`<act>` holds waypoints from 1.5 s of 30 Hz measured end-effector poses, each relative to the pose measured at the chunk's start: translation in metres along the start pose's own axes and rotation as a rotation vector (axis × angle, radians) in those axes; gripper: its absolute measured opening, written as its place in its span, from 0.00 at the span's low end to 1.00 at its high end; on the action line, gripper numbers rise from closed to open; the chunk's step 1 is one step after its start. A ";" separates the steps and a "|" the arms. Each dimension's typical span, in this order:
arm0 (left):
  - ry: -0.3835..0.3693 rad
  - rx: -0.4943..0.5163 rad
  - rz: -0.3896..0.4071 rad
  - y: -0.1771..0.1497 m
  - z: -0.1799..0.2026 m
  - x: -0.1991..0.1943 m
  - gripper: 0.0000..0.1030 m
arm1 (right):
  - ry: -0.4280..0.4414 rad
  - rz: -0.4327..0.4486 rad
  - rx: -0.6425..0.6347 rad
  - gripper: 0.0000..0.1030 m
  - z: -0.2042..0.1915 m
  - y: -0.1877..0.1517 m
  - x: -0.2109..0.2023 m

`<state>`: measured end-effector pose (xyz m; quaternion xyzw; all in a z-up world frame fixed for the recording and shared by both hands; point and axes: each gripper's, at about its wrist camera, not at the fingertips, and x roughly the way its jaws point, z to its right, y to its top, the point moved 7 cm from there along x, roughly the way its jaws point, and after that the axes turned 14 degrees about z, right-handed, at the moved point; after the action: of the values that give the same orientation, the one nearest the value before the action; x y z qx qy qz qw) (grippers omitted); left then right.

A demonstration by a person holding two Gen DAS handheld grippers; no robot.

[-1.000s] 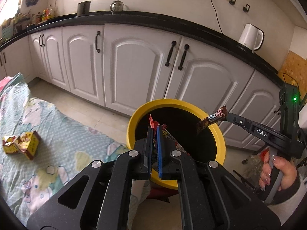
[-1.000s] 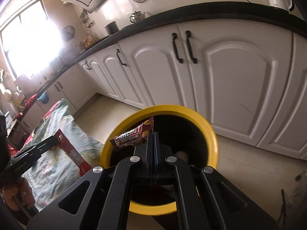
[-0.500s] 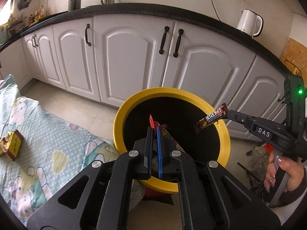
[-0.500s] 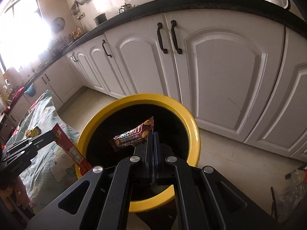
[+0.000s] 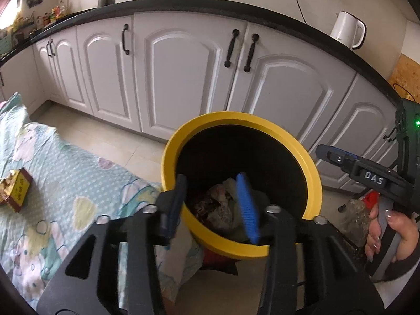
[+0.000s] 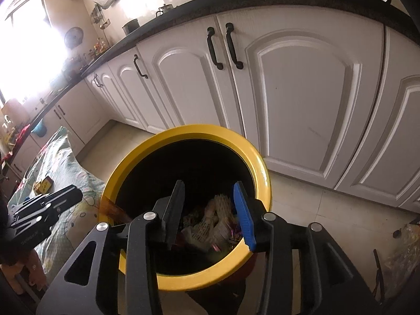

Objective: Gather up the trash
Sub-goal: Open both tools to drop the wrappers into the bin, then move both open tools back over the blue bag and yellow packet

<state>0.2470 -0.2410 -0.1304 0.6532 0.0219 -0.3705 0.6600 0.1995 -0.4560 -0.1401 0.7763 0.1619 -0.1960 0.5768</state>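
Kitchen, white arched cabinet doors (image 5: 181, 78) with black handles under a dark countertop (image 5: 210, 5); white kettle (image 5: 347, 30) on the counter at right, tiled floor below. Yellow-rimmed bin (image 5: 313, 173) with a black inside stands on the floor just beside a table covered in a pale blue patterned cloth (image 5: 65, 173). Both grippers are angled down over the bin mouth. Left gripper (image 5: 214, 204): jaws opening, nothing between them, pads clear of everything; its left finger sits over the near-left rim, the blue-padded one over the bin interior. Right gripper (image 6: 210, 214): jaws also opening, empty, both fingers above the bin opening. In the left wrist view the right gripper comes in from the right, held by a hand (image 5: 391, 232), its tip over the bin's right edge. Trash (image 6: 212, 223) lies at the bottom of the bin: crumpled wrappers, a piece of white foam netting, mixed paper. An orange-brown wrapper (image 6: 113, 208) shows against the bin's inner left wall; can't tell whether it is resting there or falling. A small yellow and red carton (image 5: 15, 190) lies on the cloth, well apart from the bin.
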 end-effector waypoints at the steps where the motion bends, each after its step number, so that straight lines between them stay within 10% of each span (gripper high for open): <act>1: 0.005 -0.009 0.007 0.001 -0.004 -0.004 0.50 | 0.007 0.004 0.005 0.45 -0.001 0.001 -0.001; 11: 0.141 -0.021 0.105 0.018 -0.053 -0.054 0.89 | 0.097 0.075 -0.056 0.71 -0.046 0.017 -0.020; 30: 0.486 -0.068 0.245 0.019 -0.190 -0.155 0.89 | 0.376 0.086 -0.287 0.89 -0.208 0.027 -0.023; 45: 0.681 -0.202 0.193 -0.023 -0.298 -0.204 0.89 | 0.558 -0.044 -0.534 0.91 -0.360 -0.011 0.029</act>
<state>0.2230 0.1171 -0.0890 0.6695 0.2150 -0.0640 0.7081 0.2614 -0.1069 -0.0708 0.6185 0.3747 0.0597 0.6881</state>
